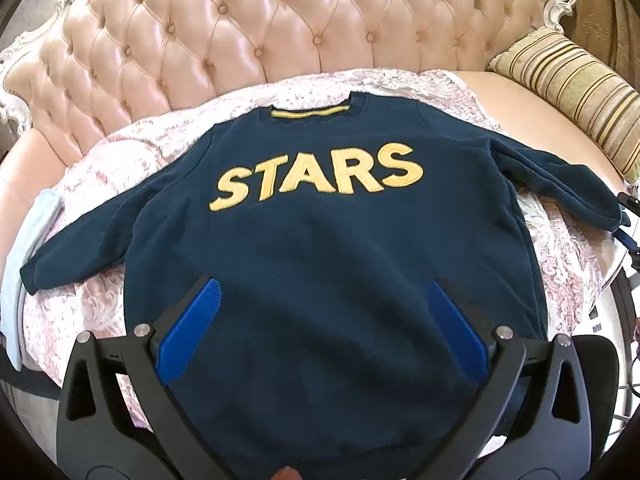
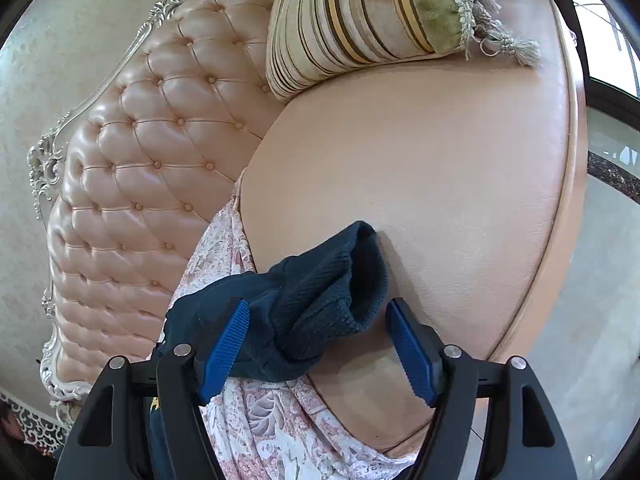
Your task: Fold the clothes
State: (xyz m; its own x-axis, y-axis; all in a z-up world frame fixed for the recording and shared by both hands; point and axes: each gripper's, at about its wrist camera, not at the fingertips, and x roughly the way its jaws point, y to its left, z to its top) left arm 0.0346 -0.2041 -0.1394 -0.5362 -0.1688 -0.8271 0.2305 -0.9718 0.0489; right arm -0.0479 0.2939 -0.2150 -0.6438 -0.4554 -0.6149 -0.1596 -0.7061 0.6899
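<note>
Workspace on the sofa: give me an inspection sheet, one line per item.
Surface: pink sofa seat partly covered by a floral cloth.
Job's things: navy STARS sweatshirt lies flat, front up, sleeves spread.
Clutter: striped cushion at the sofa's end; pale blue fabric beside one sleeve.
Grippers: left gripper open above the hem; right gripper open, sleeve cuff between its fingers.
Cables: nothing seen.
Surroundings: tufted backrest.

The sofa back [image 1: 248, 28] is glossy tufted leather, its seat [image 2: 440, 168] smoother and matt, the navy sweatshirt [image 1: 320, 248] soft fleecy knit with a ribbed cuff [image 2: 320, 280], while both grippers' pads [image 2: 226, 344] look ridged blue plastic.
</note>
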